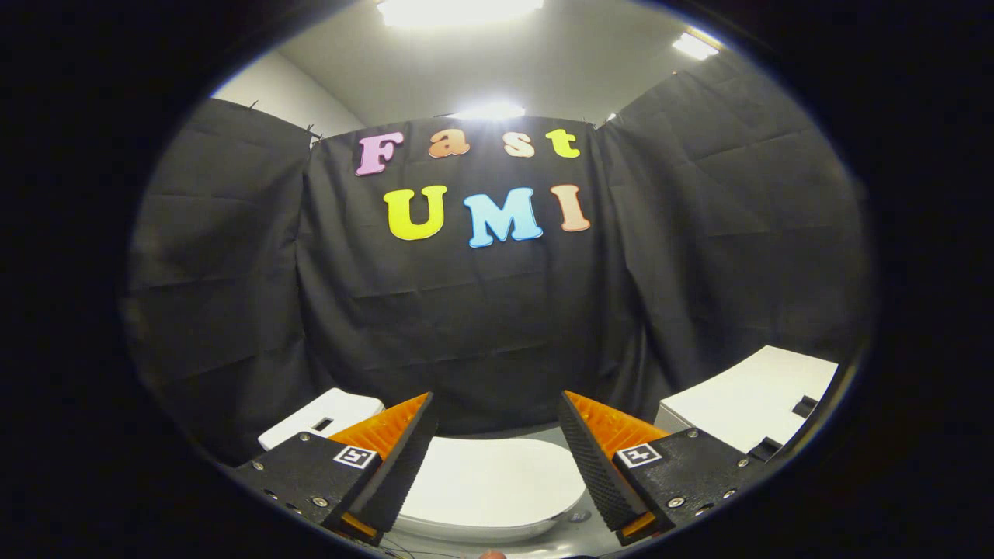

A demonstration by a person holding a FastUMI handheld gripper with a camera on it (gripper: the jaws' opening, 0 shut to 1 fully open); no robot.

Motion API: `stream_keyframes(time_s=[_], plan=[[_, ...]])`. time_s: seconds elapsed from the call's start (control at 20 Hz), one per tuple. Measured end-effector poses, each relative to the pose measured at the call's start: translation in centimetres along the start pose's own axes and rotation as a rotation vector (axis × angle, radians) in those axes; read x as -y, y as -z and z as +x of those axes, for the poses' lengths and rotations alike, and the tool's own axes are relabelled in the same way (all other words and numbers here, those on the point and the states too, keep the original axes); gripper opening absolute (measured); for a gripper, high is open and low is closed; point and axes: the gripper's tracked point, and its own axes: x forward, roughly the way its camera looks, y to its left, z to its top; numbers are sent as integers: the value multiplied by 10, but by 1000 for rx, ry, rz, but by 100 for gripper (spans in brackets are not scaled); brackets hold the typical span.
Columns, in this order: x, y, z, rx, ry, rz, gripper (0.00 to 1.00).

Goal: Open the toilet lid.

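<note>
**Claw open above closed toilet lid, no contact**

Black cloth wall (497,310) takes up most of the scene — three draped panels, wrinkled, with white ceiling and bright light strips (458,9) above.

White cabinet-like unit (745,404) sits beyond the right finger, against the cloth. Flat top, two small dark recesses near its close edge. Can't tell whether it holds anything; nothing rests on its top.

Toilet lid (489,477) — white, smooth, rounded outline, lying flat and closed. It sits below the gap between the two fingers, its near part running under both fingertips. No finger touches it as far as visible. Whatever is under the lid is hidden.

Smaller white box (322,419) beyond the left finger, partly covered by it, tilted in this view, one dark slot on its face. Looks like a tank or flush unit, can't confirm.

Gripper (497,450): jaws spread wide, nothing between them. Fingers (388,458) are orange with black ribbed pads on the inner faces, each mounted on a black block with screws and a small square black-and-white marker. Lid shows in the gap, lower than the tips.

Grey floor strip (578,536) around the lid's near edge, with a small dark round spot (578,515) just beside the right pad.
</note>
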Motion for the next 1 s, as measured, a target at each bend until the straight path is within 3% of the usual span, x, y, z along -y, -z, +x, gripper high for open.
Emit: stream_keyframes(time_s=[0.4, 1.0], plan=[[8, 32, 15, -55, -46, 276, 96], [80, 147, 29, -240, 125, 495, 96]])
